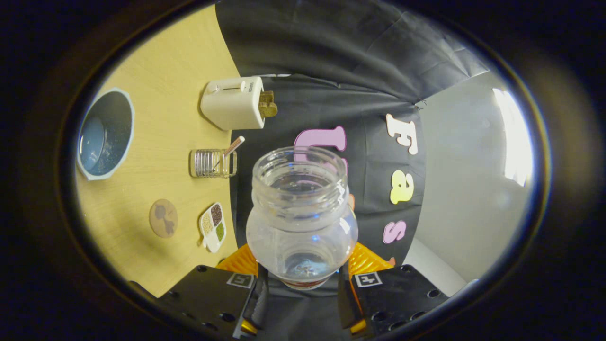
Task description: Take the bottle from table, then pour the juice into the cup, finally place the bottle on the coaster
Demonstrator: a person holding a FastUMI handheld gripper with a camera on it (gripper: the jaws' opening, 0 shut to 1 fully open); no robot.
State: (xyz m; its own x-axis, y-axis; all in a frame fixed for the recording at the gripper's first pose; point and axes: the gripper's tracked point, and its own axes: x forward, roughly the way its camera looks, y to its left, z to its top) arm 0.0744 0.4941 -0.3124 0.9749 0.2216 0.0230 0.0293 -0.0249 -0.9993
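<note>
1. Gripper view: the gripper has its 2 fingers closed against the sides of a clear open-mouthed bottle, held between them and lifted off the wooden table
2. Beyond the fingers, on the table, a ribbed glass cup holds a straw
3. A round coaster lies near a small divided dish
4. A white toaster and a dark octagonal bowl sit apart from the cup
</note>
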